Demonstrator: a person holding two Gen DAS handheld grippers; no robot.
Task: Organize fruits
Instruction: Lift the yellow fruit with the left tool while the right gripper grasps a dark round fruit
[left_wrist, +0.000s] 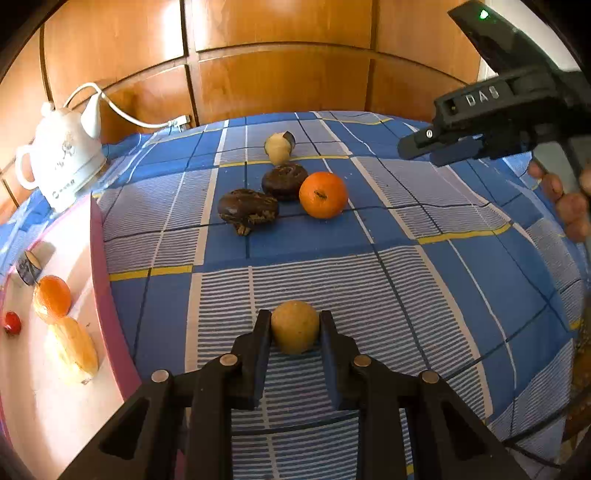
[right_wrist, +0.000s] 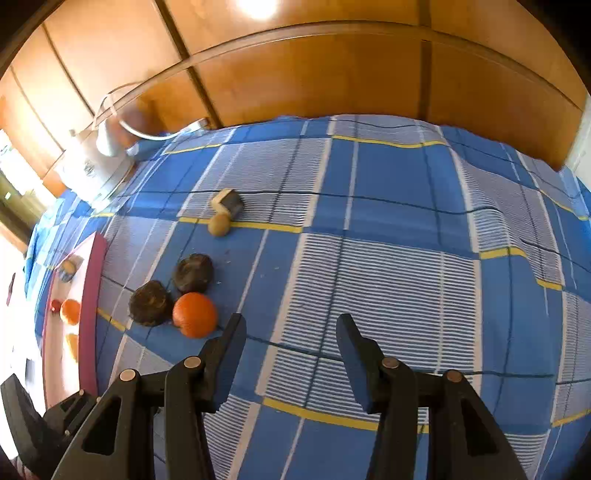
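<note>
My left gripper (left_wrist: 294, 328) is shut on a round yellow fruit (left_wrist: 294, 326), held just above the blue checked cloth. Farther back lie an orange (left_wrist: 323, 194), two dark brown fruits (left_wrist: 247, 210) (left_wrist: 284, 181) and a pale piece with a dark end (left_wrist: 279, 146). A pink-rimmed white tray (left_wrist: 98, 258) at the left holds an orange (left_wrist: 51, 297), a yellow-orange fruit (left_wrist: 75, 349), a small red fruit (left_wrist: 12, 323) and a dark cut piece (left_wrist: 28, 267). My right gripper (right_wrist: 291, 330) is open and empty above the cloth, right of the orange (right_wrist: 194, 314) and the brown fruits (right_wrist: 150, 302) (right_wrist: 193, 272).
A white electric kettle (left_wrist: 64, 158) with its cord stands at the back left by the wooden cabinet doors (left_wrist: 280, 66). The tray (right_wrist: 90, 295) shows at the left in the right wrist view. A small yellow fruit (right_wrist: 218, 224) and a grey block (right_wrist: 231, 203) lie farther back.
</note>
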